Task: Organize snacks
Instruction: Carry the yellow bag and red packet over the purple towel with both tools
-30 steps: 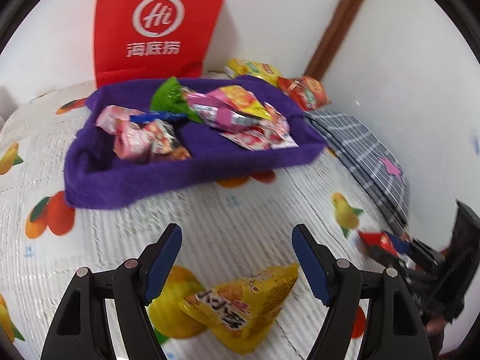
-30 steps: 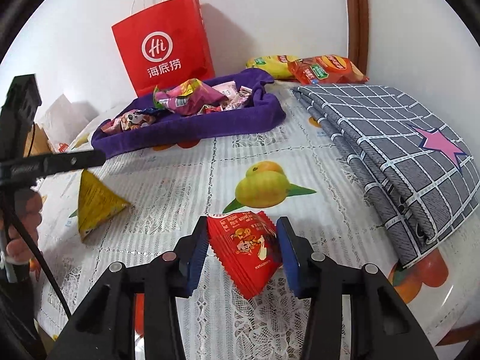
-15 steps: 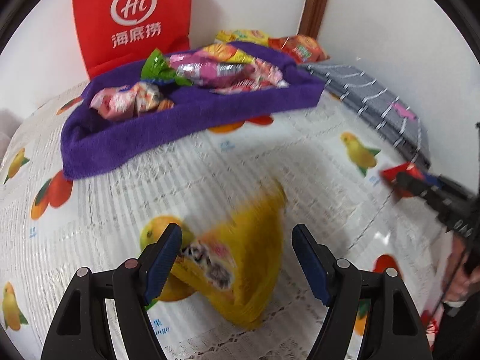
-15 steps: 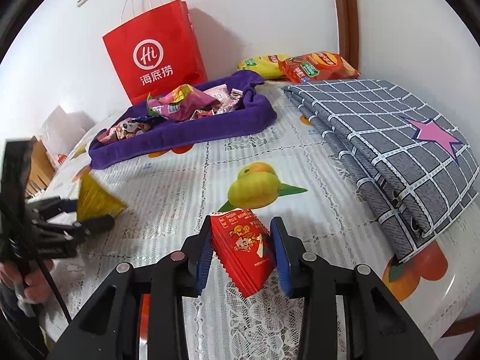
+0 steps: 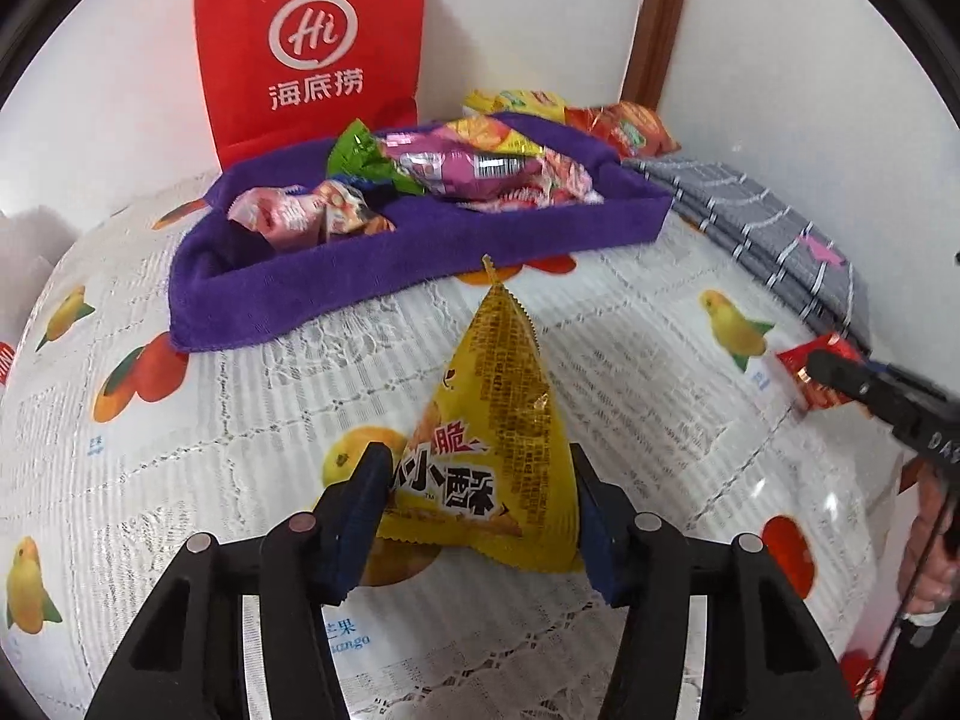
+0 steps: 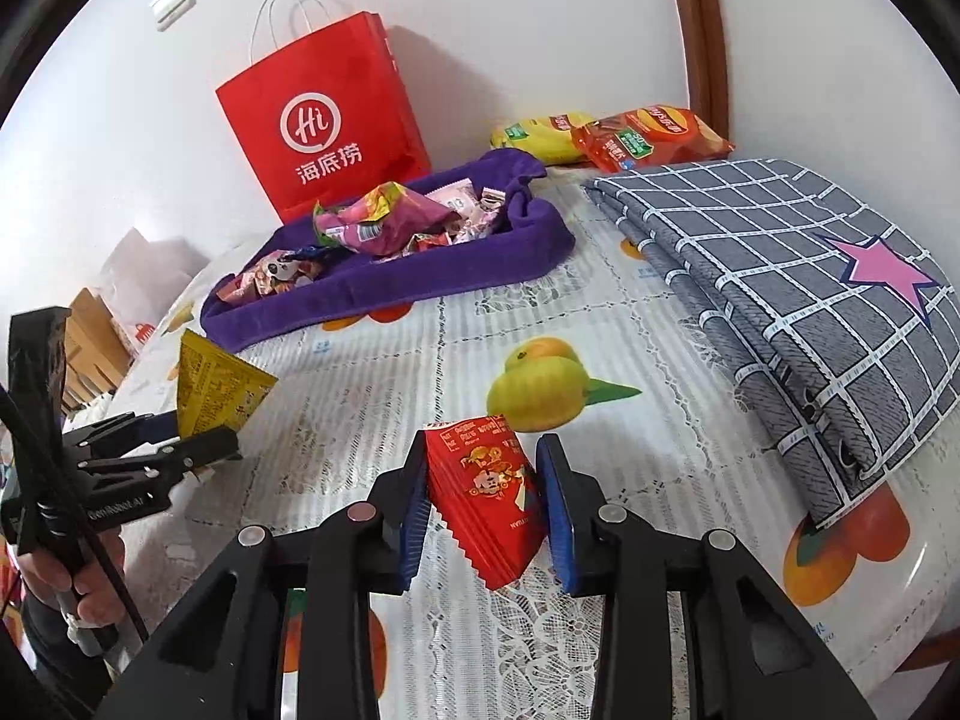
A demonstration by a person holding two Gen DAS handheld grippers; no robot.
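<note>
Grippers, two, hand-held, over a table laid with a fruit-printed lace tablecloth (image 6: pixel 372 372). Left gripper (image 5: pixel 474 510): blue-padded jaws closing on the base of a yellow triangular snack packet (image 5: pixel 498 438), both pads against its lower corners; the packet stands point-up between them with black Chinese lettering facing the camera. Right gripper (image 6: pixel 483 504): jaws closing on a red snack packet (image 6: pixel 486 492) with a cartoon figure, pads at either side of it, its crimped edge hanging just above the cloth. Hand (image 6: pixel 66 576) visible at the left gripper's handle in the right wrist view. Mid-table: printed mango and orange motifs. Right side: folded grey checked cloth (image 6: pixel 798 276) with a pink star, lying on the table. Beyond: purple towel-lined tray (image 5: pixel 384 264) holding assorted wrapped snacks (image 5: pixel 456 168), pink, green and yellow wrappers heaped loosely inside. Behind the tray, against the white wall: red paper bag (image 6: pixel 324 120) with white logo and handles, upright. Far corner, beside a brown wooden frame: one yellow chip bag (image 6: pixel 540 132) and one red chip bag (image 6: pixel 648 138), lying flat, touching each other.
</note>
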